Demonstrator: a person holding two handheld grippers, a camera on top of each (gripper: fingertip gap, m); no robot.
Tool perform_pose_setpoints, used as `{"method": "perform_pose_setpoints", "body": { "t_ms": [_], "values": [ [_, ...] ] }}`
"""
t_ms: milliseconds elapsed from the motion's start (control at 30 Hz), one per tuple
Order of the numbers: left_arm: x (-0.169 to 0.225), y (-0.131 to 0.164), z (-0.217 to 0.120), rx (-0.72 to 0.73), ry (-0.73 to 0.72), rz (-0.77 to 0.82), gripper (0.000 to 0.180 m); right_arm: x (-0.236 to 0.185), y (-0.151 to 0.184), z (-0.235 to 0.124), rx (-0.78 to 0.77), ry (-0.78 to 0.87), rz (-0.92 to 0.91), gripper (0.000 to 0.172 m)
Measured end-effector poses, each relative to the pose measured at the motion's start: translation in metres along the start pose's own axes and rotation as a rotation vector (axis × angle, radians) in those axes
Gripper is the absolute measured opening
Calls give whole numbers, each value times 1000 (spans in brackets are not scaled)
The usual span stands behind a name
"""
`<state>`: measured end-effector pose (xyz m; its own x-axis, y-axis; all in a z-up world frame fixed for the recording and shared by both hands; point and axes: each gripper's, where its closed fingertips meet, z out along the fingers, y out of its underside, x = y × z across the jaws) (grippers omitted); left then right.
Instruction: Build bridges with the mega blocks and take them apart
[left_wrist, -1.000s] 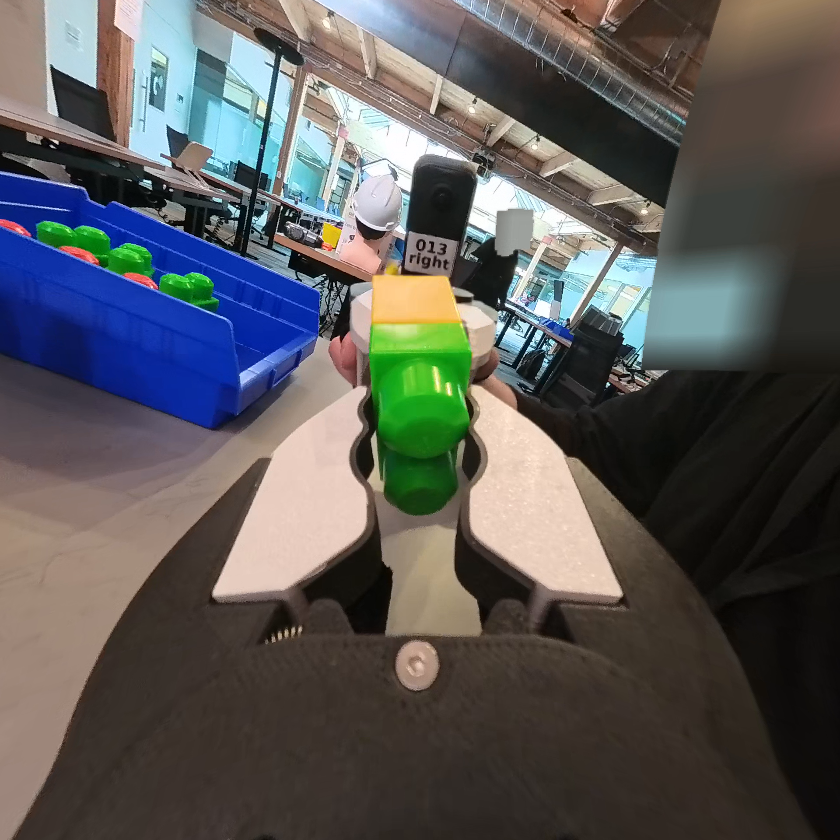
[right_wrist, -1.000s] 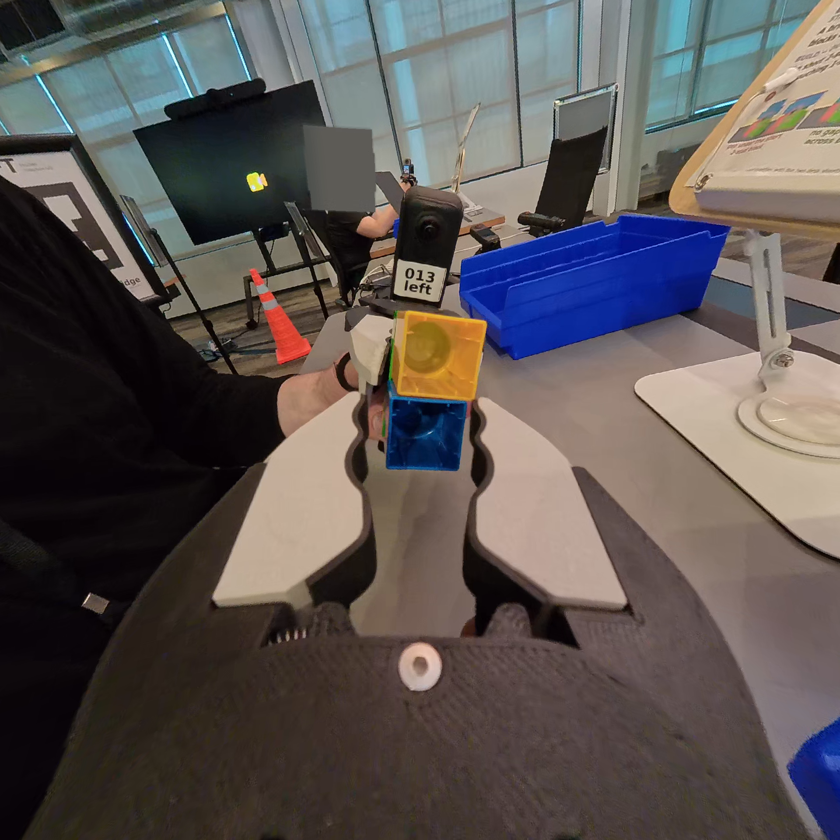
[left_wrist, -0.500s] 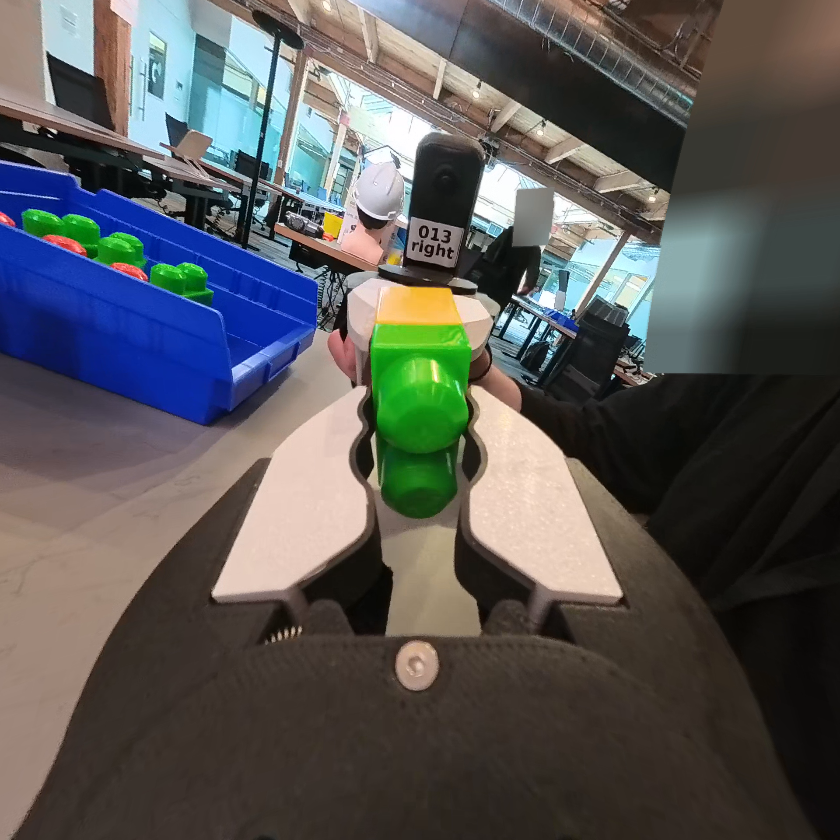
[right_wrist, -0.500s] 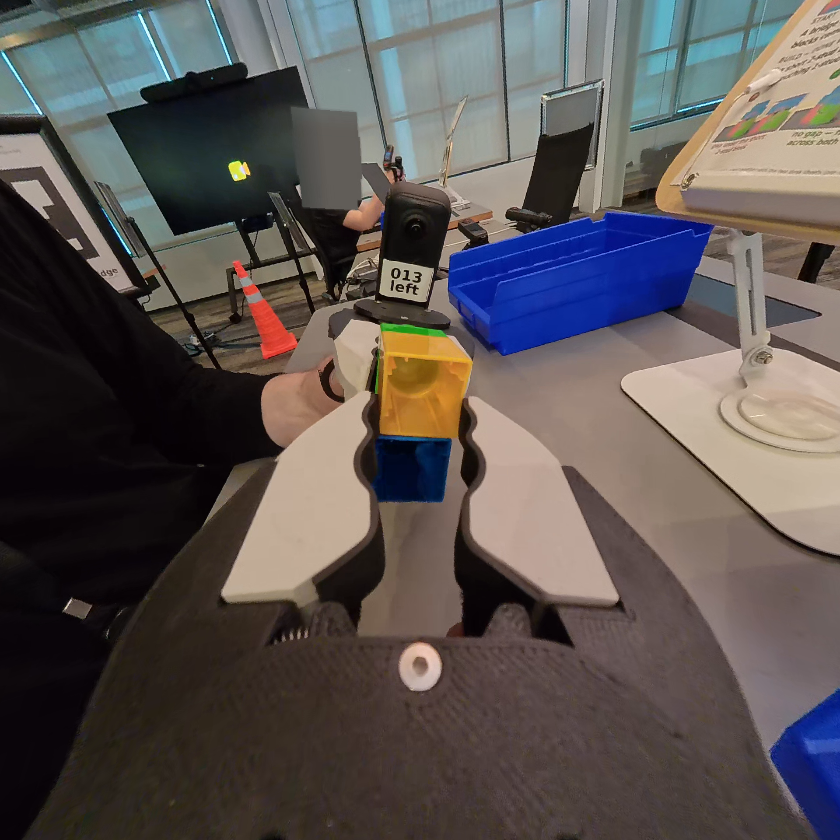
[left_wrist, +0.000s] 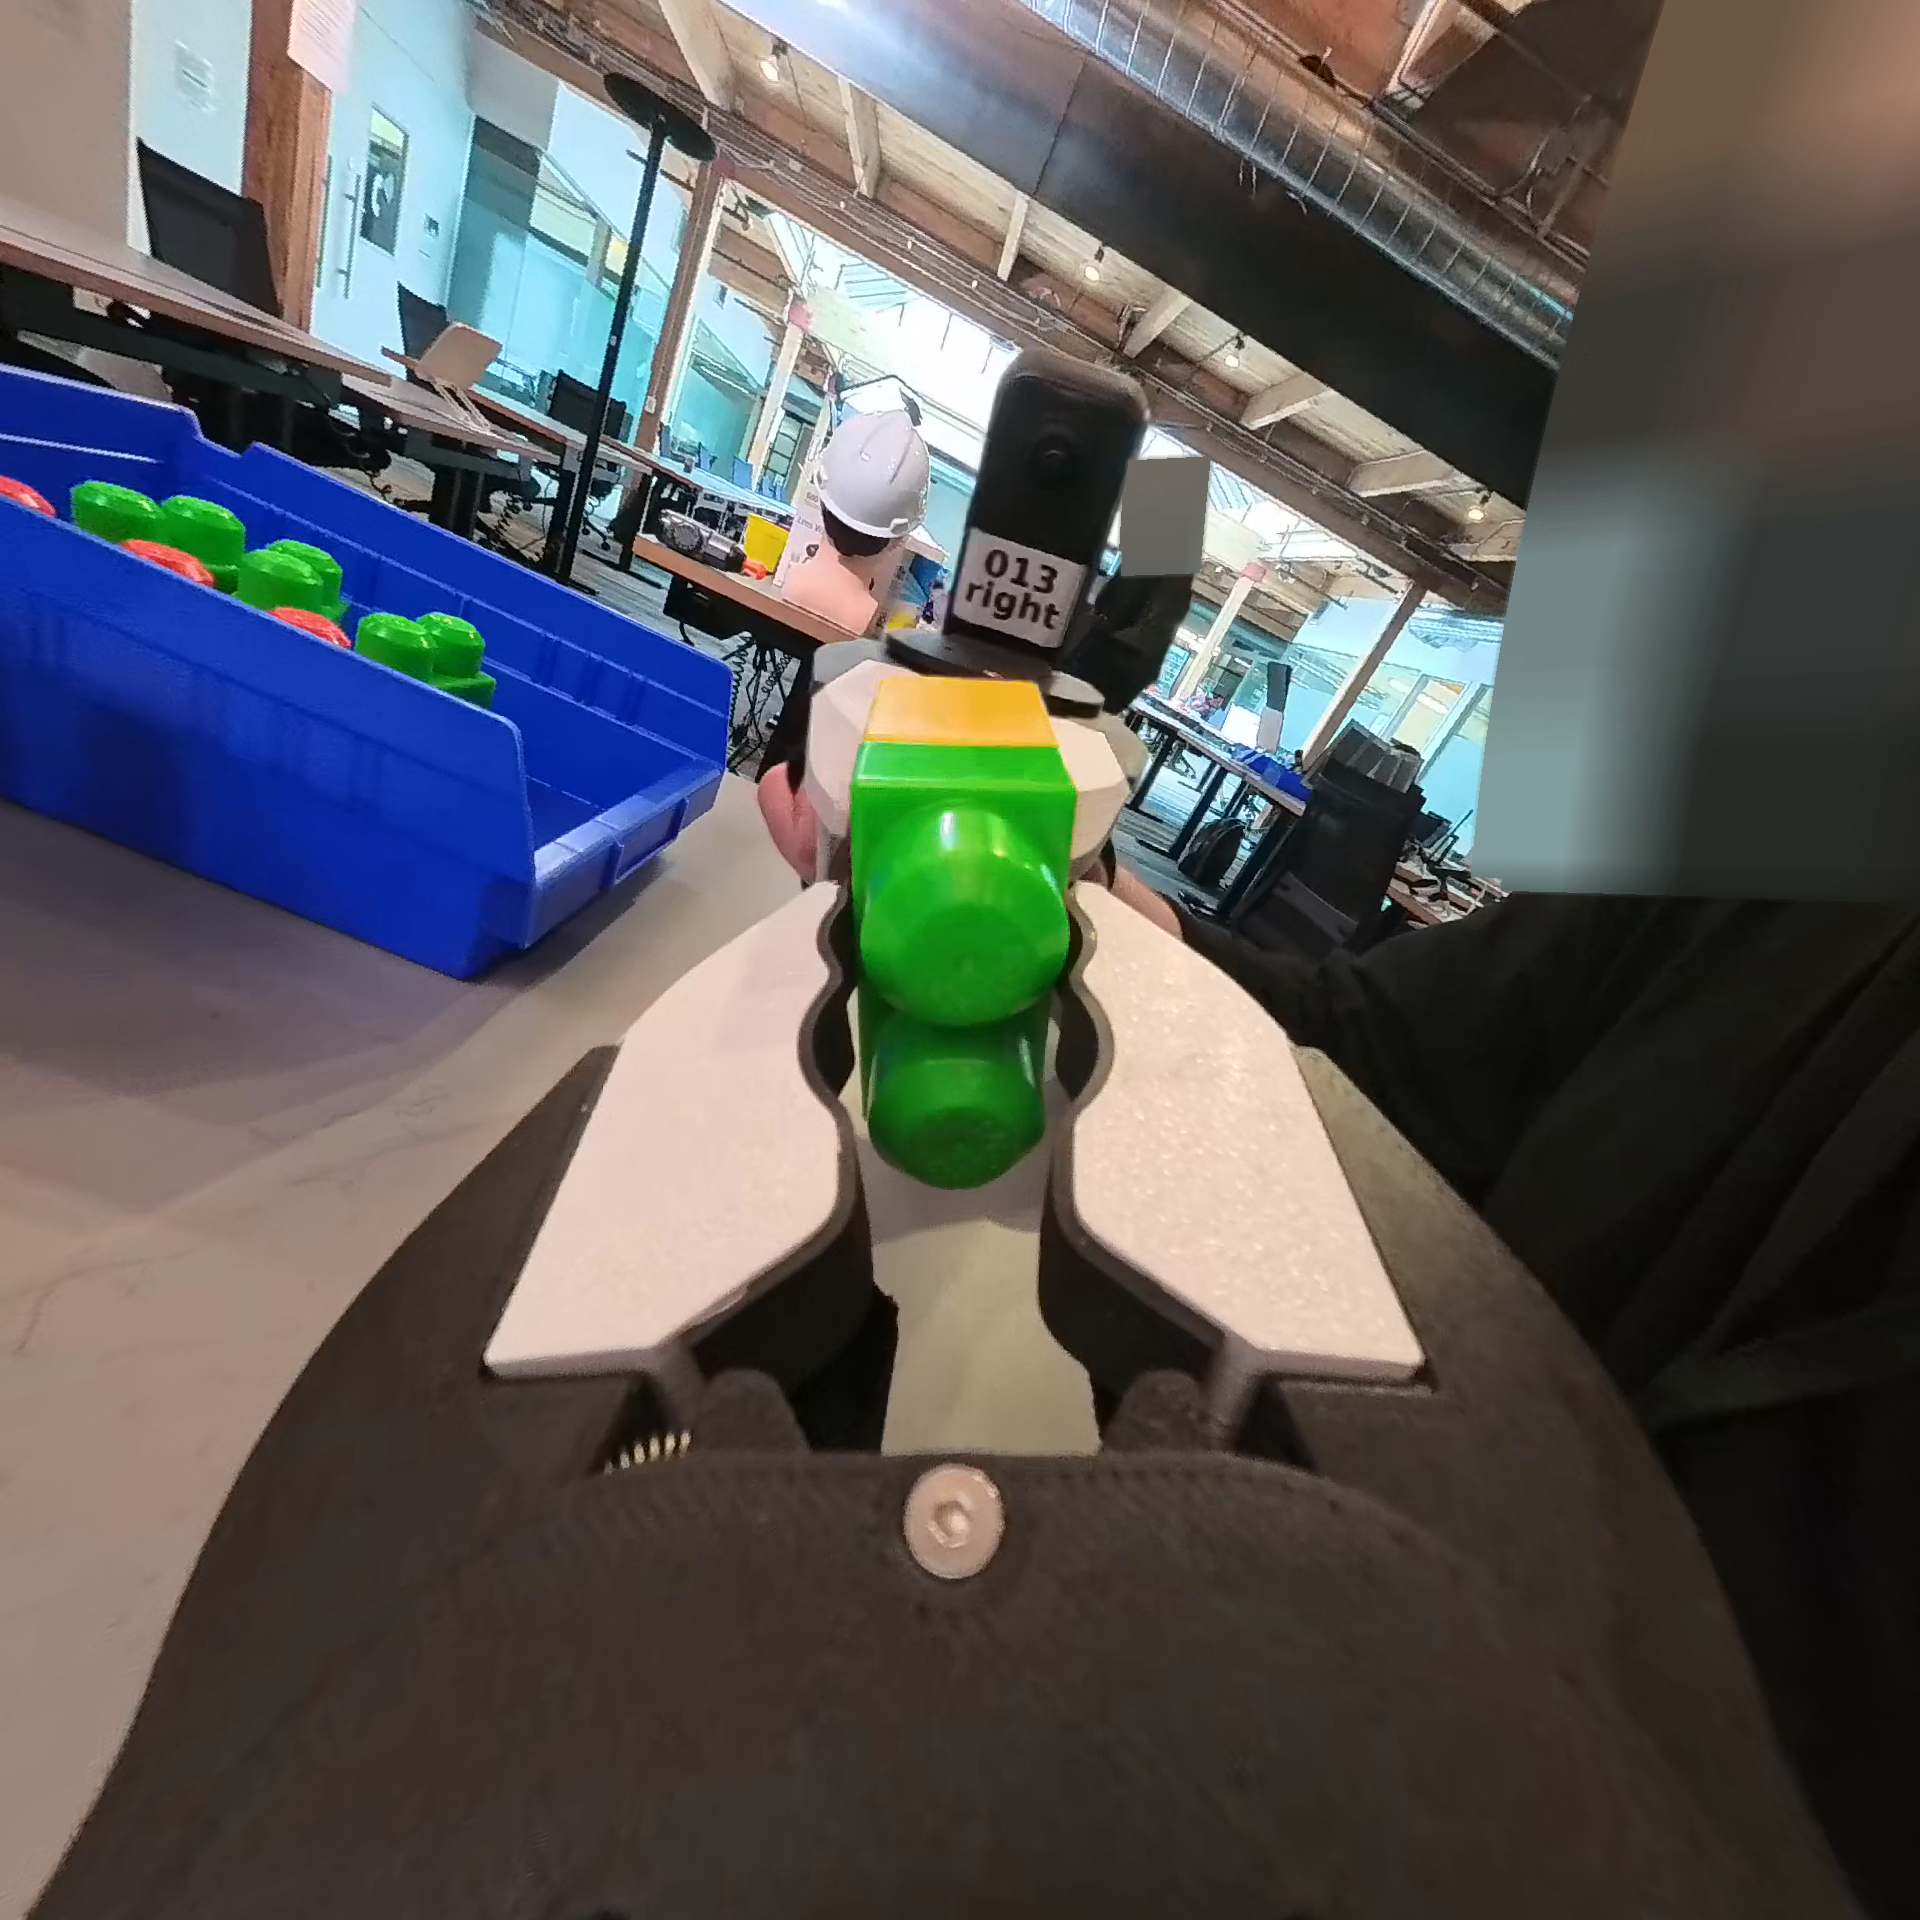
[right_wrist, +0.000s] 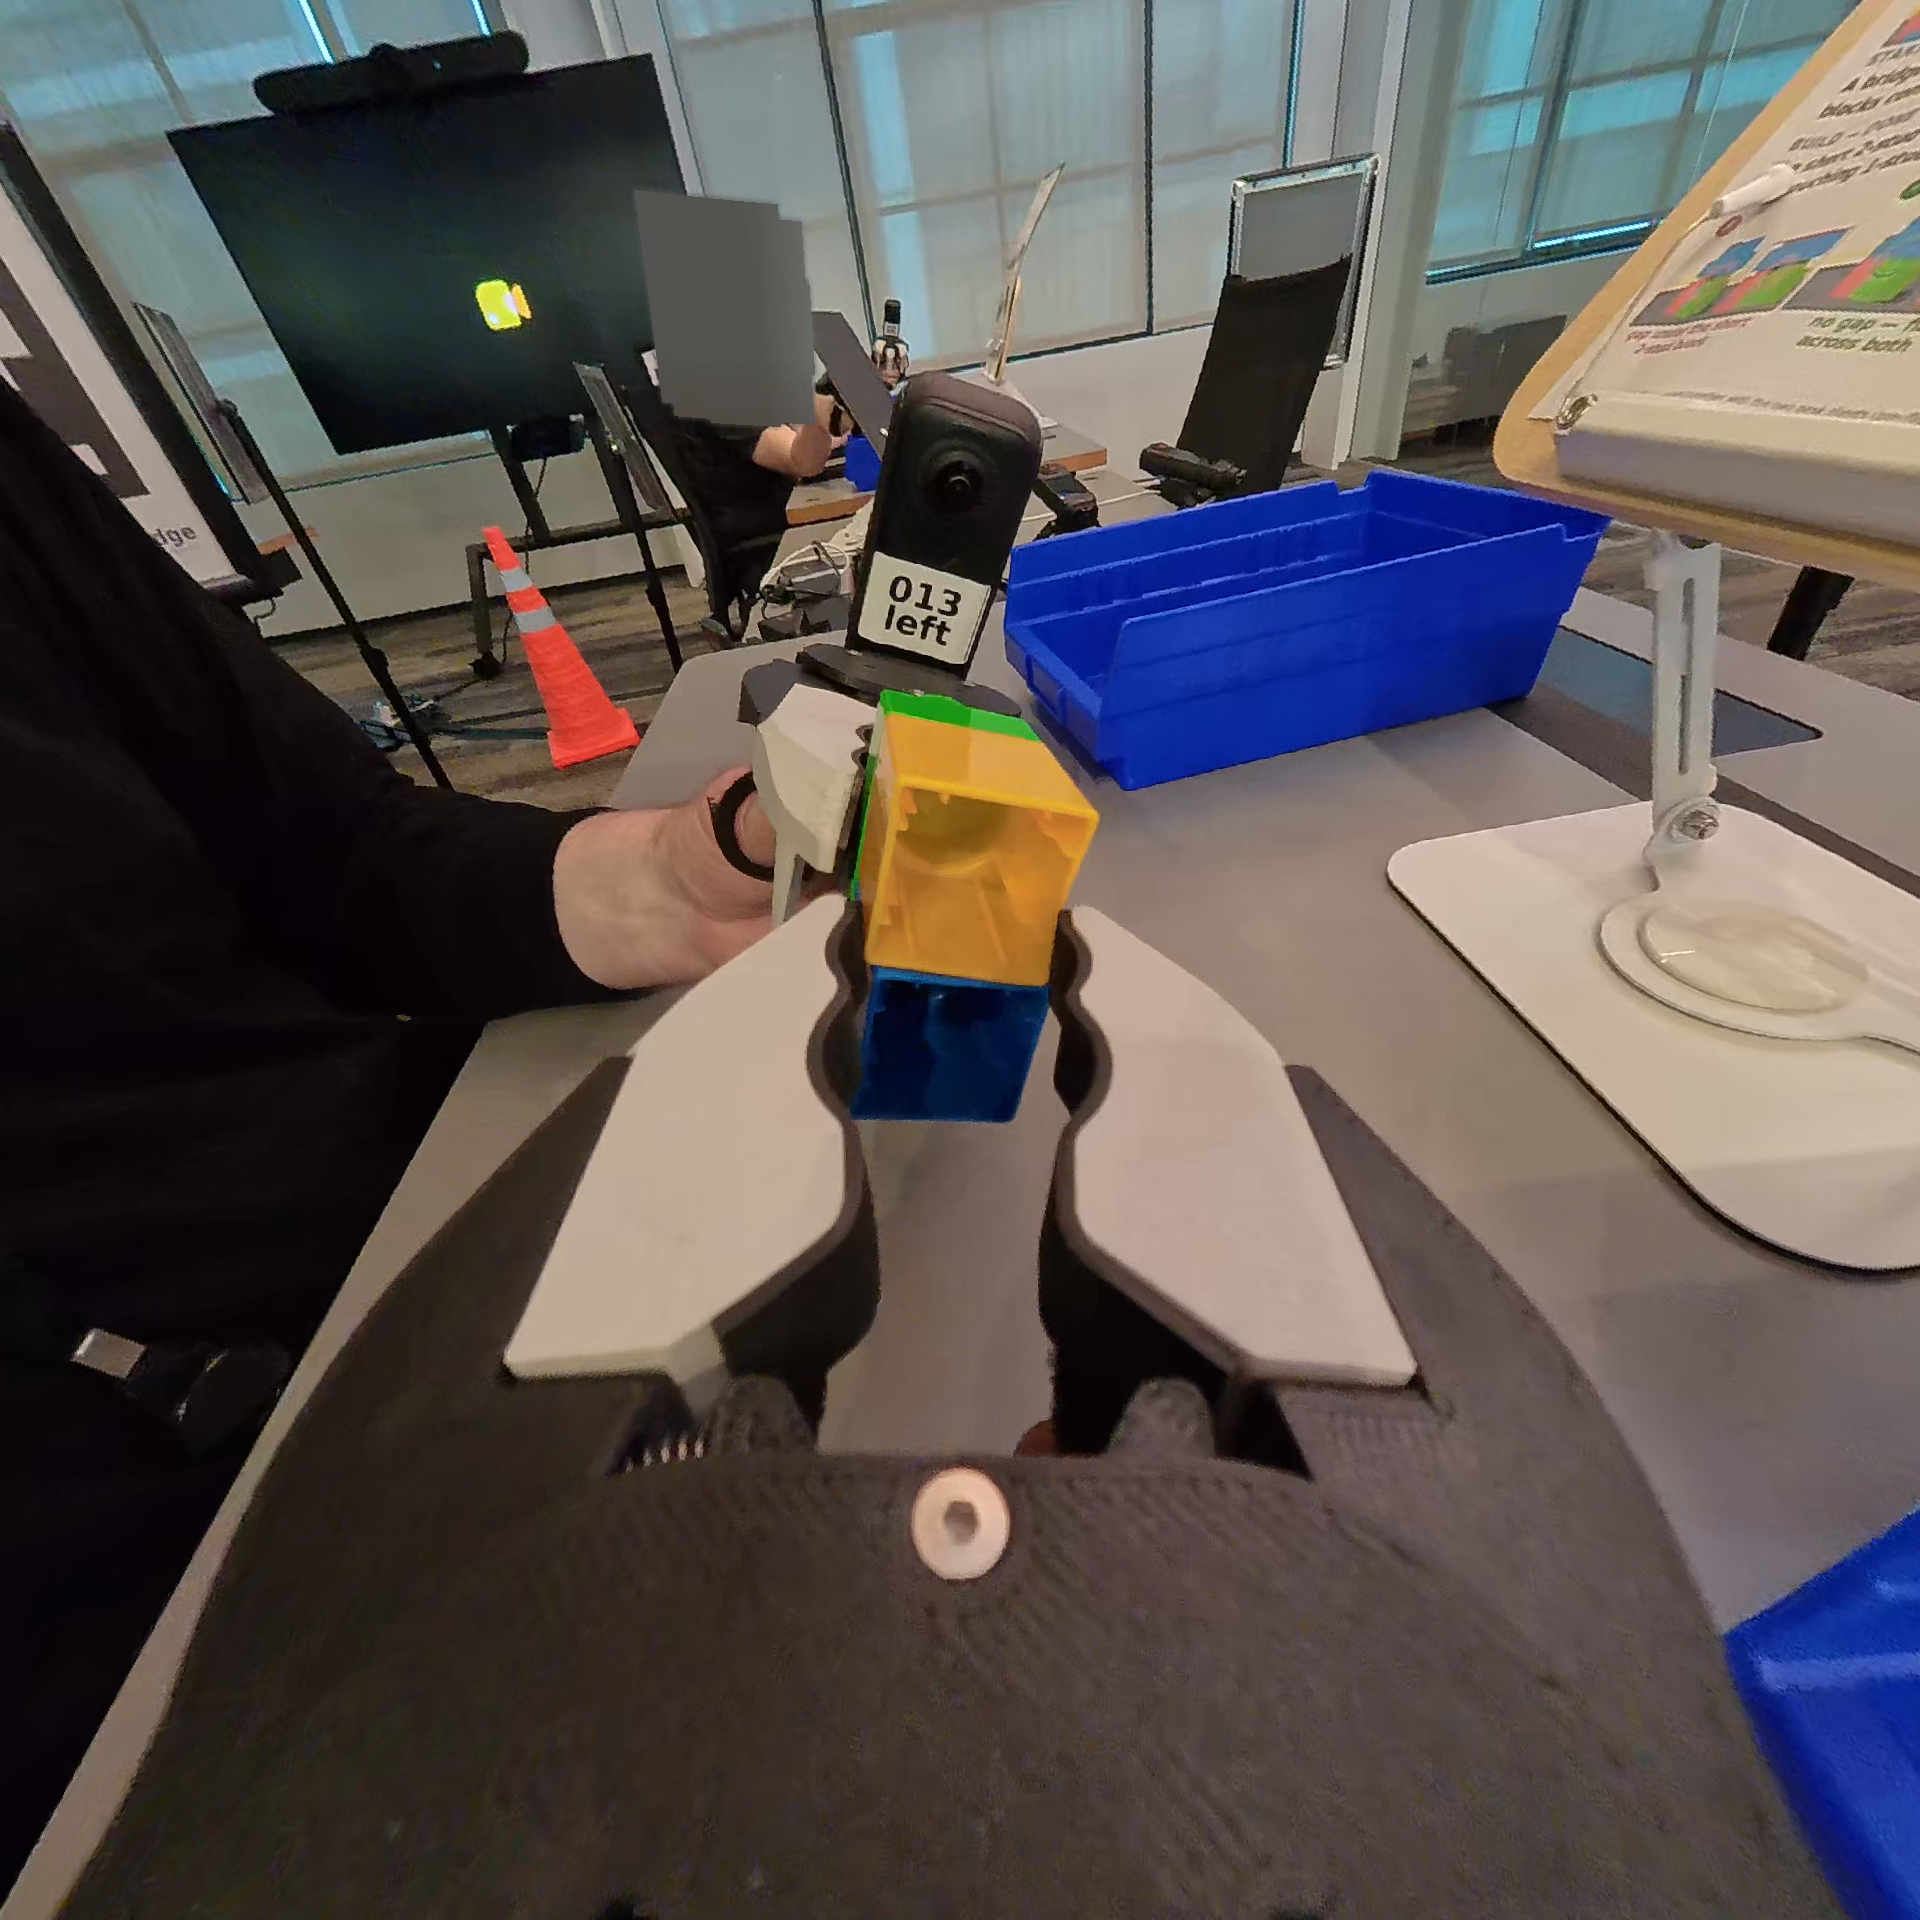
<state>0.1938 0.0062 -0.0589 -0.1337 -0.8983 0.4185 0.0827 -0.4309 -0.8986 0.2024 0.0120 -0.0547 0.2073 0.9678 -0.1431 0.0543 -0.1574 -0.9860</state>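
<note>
i have both grippers facing each other over the grey table (right_wrist: 1299, 935), joined by one small cluster of mega blocks held in the air between them. my left gripper (left_wrist: 961, 997) is clenched on the green two-stud block (left_wrist: 961, 862), its pads pressed on the block's two flanks, the studs pointing back at my left camera. my right gripper (right_wrist: 951, 1023) looks closed on the blue block (right_wrist: 940, 1044), both pads against its sides, with the open underside facing my right camera. the yellow block (right_wrist: 971, 883) sits directly above the blue one, also hollow side toward me, and appears plugged onto the green block behind it; only its top face (left_wrist: 956, 712) shows past the green block in the left view. so the axis of the studs runs straight from one gripper to the other, and each tool lies at an opposite end of the cluster. i judge this a take-apart step: the coming pull should go along that line, hands drawing directly apart, not twisting. the blue bin (left_wrist: 364, 748) with loose green and red blocks sits off to my left.
</note>
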Motion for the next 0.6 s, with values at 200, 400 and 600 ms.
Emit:
{"method": "perform_pose_setpoints", "body": {
  "t_ms": [200,400,600],
  "values": [
    [-1,0,-2,-4,-6,8,36,1,0,2,14,-5,30,35],
    [-3,-10,-8,66,17,-50,35,1,3,-1,-8,-36,55,39],
    [-3,-15,-12,103,32,-72,36,2,1,-2,15,-46,86,31]
  ]
}}
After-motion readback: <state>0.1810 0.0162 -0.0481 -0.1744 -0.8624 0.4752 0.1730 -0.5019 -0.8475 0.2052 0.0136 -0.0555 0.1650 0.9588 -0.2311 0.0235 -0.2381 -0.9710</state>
